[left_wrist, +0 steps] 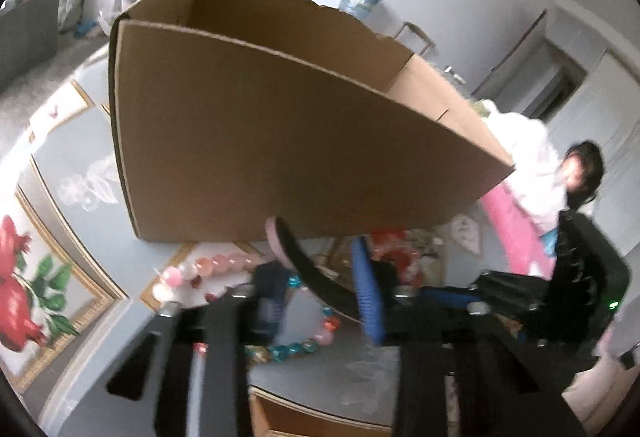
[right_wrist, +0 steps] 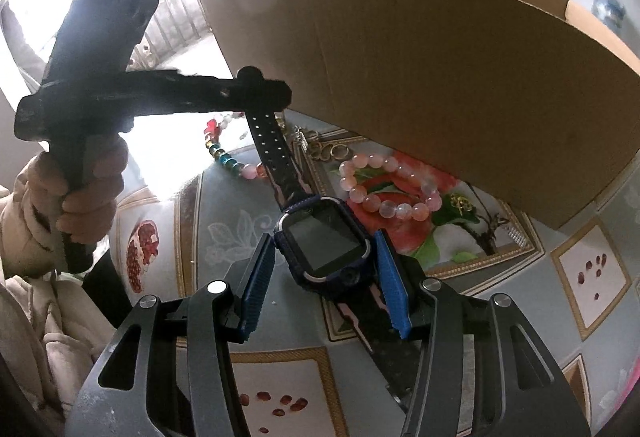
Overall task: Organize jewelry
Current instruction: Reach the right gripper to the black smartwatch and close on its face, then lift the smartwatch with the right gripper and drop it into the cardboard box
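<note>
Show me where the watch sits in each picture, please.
Left wrist view: only the watch strap shows, low centre, between the left tool fingers.
Right wrist view: the watch face is at centre, between the right tool blue pads; its strap runs up to the left tool.
Shared landmark: the cardboard box behind it.

Matt brown corrugated cardboard is noted on the box (right_wrist: pixel 420 77). The surface (right_wrist: pixel 208 205) is covered in a glossy printed sheet. Glossy translucent beads form the pink bracelet (right_wrist: pixel 384 189). The smartwatch (right_wrist: pixel 326 245) shows a glossy screen and matt rubbery strap. Ribbed blue pads (right_wrist: pixel 390 285) line the tongs.
</note>
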`<state>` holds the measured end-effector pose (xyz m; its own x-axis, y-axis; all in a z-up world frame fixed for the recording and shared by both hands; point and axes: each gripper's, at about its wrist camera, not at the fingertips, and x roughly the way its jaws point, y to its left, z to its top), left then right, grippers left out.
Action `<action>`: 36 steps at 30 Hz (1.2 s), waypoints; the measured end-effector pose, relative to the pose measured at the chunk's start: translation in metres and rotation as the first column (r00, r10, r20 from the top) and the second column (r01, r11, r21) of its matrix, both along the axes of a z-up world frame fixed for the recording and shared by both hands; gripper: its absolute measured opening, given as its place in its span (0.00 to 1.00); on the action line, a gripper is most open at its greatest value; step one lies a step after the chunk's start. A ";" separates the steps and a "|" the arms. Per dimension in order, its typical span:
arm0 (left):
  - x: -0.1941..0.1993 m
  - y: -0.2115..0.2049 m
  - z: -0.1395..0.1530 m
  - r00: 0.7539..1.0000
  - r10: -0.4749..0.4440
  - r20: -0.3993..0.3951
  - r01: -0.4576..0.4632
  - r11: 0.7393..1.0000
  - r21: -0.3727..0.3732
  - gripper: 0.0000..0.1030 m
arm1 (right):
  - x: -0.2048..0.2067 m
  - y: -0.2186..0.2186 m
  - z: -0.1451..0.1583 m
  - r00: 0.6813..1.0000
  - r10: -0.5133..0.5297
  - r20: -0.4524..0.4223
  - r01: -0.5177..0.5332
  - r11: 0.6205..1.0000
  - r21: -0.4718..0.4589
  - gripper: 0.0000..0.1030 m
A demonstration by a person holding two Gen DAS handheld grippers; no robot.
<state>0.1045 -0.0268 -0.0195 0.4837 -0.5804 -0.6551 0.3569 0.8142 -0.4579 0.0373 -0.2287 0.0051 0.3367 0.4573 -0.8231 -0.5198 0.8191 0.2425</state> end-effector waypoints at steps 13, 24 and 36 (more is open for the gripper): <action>-0.044 -0.034 0.054 0.971 -0.126 0.205 0.105 0.989 0.107 0.02 | -0.047 0.027 0.008 0.986 -0.076 0.147 0.094 0.989 -0.114 0.45; -0.094 -0.057 0.144 0.880 -0.229 0.416 0.215 0.973 0.081 0.02 | -0.101 0.003 0.085 0.881 -0.289 0.374 0.326 0.944 -0.039 0.45; -0.046 -0.022 0.235 0.791 -0.106 0.603 0.150 0.989 -0.022 0.03 | -0.022 0.006 0.178 0.768 -0.080 0.636 0.277 0.936 -0.217 0.45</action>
